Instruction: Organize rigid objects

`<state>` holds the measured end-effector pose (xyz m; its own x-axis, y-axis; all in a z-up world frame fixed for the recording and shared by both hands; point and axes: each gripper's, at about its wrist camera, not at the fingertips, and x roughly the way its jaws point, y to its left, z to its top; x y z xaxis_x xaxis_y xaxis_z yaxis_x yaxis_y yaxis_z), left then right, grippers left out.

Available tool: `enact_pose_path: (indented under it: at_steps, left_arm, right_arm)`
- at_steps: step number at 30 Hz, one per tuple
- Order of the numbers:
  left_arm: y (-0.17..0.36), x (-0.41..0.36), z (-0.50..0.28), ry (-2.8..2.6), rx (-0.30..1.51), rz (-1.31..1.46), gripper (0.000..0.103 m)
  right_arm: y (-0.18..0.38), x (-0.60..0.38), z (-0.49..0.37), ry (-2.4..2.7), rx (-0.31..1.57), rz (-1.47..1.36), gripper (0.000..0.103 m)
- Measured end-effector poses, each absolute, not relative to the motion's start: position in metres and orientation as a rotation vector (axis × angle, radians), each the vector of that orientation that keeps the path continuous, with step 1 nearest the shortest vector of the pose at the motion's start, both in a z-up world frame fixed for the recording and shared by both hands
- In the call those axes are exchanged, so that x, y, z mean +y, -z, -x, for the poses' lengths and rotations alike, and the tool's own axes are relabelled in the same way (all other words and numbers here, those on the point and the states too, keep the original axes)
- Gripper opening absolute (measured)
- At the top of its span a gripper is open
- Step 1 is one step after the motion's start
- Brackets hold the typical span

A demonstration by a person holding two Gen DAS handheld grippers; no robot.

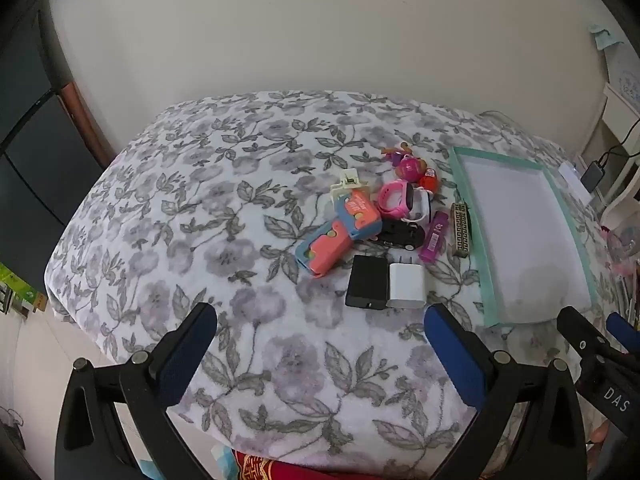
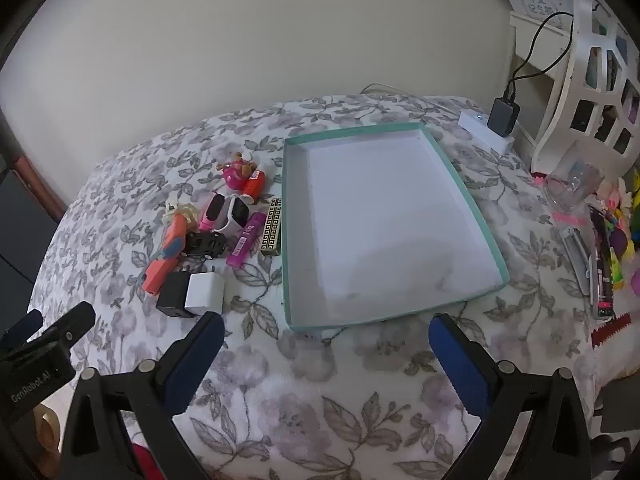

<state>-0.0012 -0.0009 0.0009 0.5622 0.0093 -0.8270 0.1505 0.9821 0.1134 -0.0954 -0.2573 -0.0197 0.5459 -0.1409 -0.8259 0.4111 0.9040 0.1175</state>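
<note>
Left gripper (image 1: pixel 320 344) agape; white charger (image 1: pixel 406 286) boxy.

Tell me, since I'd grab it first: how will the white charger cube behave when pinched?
The white charger cube looks rigid and boxy, so probably stable, not rolling. Its smooth faces may slip. It touches the black charger, which may shift too.

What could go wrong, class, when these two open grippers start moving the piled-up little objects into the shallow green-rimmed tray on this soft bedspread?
1. The pile is tight: the white charger touches the black charger, so wide fingers may drag both.
2. The pink watch lies tangled against the white watch; lifting one may pull the other.
3. The tray has a low rim and sits on a soft floral blanket; a nudge could tilt it.
</note>
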Motion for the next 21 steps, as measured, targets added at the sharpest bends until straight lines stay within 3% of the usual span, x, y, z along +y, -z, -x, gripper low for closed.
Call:
enact_pose_path:
  at_steps: [21]
  left_arm:
    - [0.0033,0.0025,0.0015,0.117,0.99,-0.161,0.103]
  right_arm:
    - [0.02,-0.257,0.0951,0.34,0.939,-0.304,0.103]
